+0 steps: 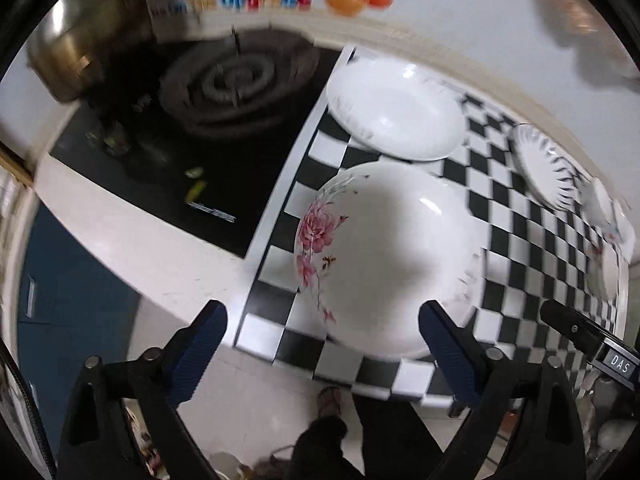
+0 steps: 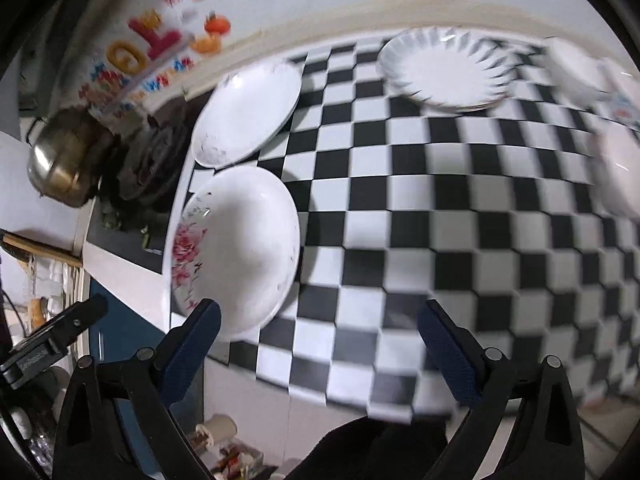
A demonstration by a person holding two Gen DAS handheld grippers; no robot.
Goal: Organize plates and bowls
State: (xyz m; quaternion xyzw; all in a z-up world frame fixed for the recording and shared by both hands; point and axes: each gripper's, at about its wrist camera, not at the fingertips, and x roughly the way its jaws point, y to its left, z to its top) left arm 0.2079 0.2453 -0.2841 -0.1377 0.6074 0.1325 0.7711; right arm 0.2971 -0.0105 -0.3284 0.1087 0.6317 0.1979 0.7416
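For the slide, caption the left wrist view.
Open left tongs above a rose-patterned bowl on the checkered mat, beside the stove burner.

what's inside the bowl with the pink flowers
The flowered bowl looks empty: bare white inside, only a soft shadow. It sits on the checkered mat; the mat right under it is hidden.

The rose-patterned bowl (image 1: 390, 256) looks like glossy glazed ceramic, catching a highlight at two o'clock on its rim. The plate (image 1: 394, 110) behind it shines the same. The checkered mat (image 1: 532, 236) looks smooth. At ten o'clock, a polished brass-toned metal kettle (image 1: 76, 46). The gripper pads (image 1: 198, 354) are dimpled blue rubber
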